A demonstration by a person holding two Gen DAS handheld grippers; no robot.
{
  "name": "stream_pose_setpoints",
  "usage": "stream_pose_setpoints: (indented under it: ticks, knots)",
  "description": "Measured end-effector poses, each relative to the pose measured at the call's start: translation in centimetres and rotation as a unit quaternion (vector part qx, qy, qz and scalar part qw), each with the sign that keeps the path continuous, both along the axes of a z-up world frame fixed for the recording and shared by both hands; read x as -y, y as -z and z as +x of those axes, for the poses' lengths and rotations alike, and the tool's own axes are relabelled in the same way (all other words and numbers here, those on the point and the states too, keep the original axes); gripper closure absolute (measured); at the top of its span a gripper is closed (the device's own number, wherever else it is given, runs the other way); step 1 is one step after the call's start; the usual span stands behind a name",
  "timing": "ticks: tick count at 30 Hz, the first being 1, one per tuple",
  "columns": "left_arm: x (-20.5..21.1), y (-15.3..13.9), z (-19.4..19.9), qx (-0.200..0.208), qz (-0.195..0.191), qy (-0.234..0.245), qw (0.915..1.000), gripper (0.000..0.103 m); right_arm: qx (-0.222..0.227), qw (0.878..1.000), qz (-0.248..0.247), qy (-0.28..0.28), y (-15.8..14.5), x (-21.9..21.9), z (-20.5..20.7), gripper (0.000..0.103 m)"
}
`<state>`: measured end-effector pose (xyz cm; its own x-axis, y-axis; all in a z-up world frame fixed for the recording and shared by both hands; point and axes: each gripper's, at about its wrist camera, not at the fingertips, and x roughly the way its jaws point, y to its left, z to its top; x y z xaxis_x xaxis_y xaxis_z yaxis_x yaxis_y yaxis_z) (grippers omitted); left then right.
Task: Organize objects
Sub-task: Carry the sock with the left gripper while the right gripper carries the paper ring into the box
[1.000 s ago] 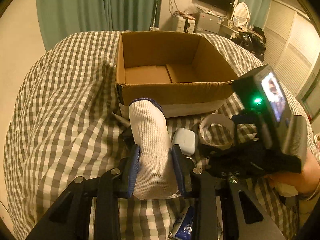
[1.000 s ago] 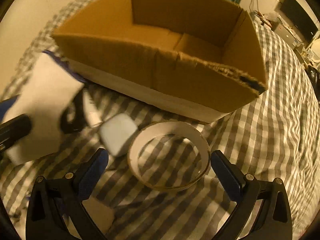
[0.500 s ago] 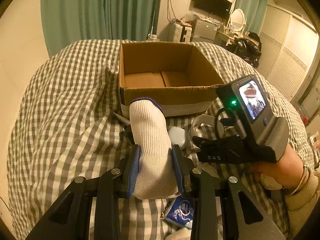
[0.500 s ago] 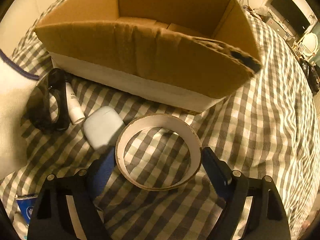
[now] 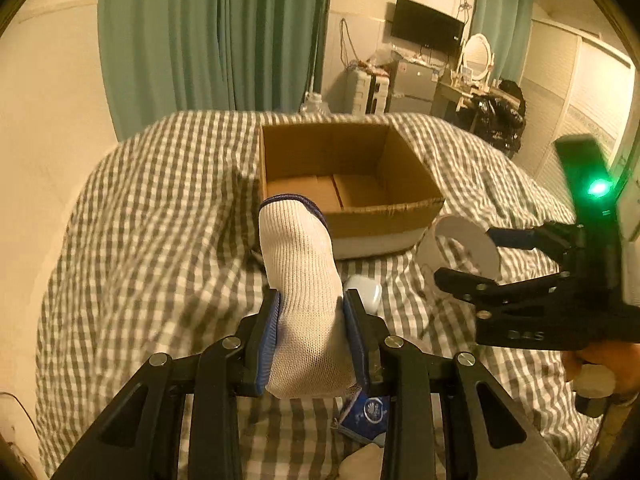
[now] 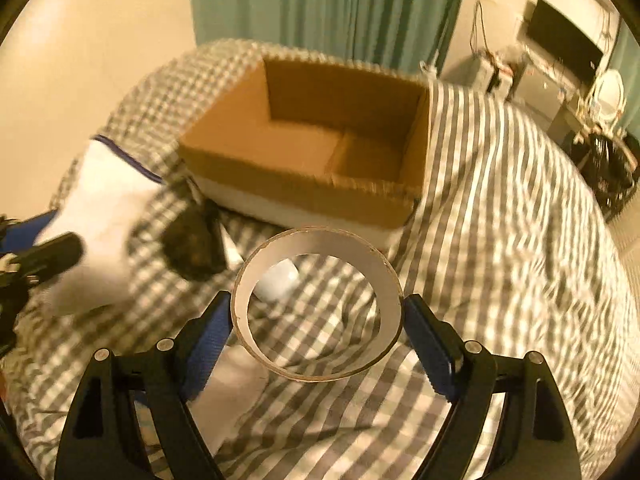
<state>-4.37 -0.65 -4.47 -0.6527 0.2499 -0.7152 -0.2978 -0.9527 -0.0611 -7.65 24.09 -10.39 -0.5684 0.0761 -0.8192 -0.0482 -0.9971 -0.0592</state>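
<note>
Cardboard tape ring [image 6: 318, 306] pinched across its width by right gripper [image 6: 318, 328], white glove [image 5: 306, 300] clamped in left gripper [image 5: 312, 320], both short of empty box [image 5: 400, 216]; thin ring may buckle or slip.

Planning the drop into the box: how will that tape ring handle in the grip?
The tape ring looks thin-walled and hollow, so probably light and apt to flex if squeezed. Clamped across its width by the right gripper, it may roll once released in the cardboard box.

Both tools are clamped: left tool [image 5: 310, 316], right tool [image 6: 318, 320].
</note>
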Motion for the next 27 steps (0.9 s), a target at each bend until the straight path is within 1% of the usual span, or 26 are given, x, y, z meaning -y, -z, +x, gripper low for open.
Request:
stream_pose_setpoints:
  ticks: [3, 6, 9, 13, 17, 20, 22, 27]
  knots:
    - [0.3, -1.6, -0.4, -0.016, 0.005, 0.004, 0.9999, 0.071, -0.024, 1.000, 0.003, -0.012, -2.7, 0.7, -0.2, 0.018]
    - [0.4, -3.6, -1.8, -0.025, 0.018, 0.015, 0.9994, 0.071, -0.046, 0.999, 0.002, -0.021, -5.1, 0.9, -0.4, 0.018]
    - [0.0, -5.5, -3.9, -0.040, 0.014, 0.022, 0.9989, 0.071, -0.066, 0.997, 0.008, -0.024, -7.8, 0.7, -0.9, 0.018]
    - [-0.5, -7.0, -7.1, -0.035, 0.023, 0.033, 0.9986, 0.071, -0.092, 0.995, 0.007, -0.025, -11.0, 0.2, -2.2, 0.018]
    - [-1.4, -7.4, -10.7, -0.026, 0.023, 0.036, 0.9987, 0.071, -0.111, 0.994, 0.000, -0.019, -13.2, -0.6, -4.7, 0.018]
    - [-2.3, -7.0, -12.9, -0.024, 0.013, 0.041, 0.9988, 0.071, -0.117, 0.993, -0.016, -0.015, -14.0, -1.6, -6.9, 0.018]
    - [-3.1, -6.3, -14.3, -0.021, 0.003, 0.047, 0.9987, 0.071, -0.118, 0.993, -0.022, -0.009, -13.8, -2.2, -8.3, 0.018]
    - [-5.3, -3.7, -17.3, 0.001, -0.015, 0.052, 0.9986, 0.071, -0.105, 0.994, -0.043, -0.001, -11.3, -3.7, -12.0, 0.018]
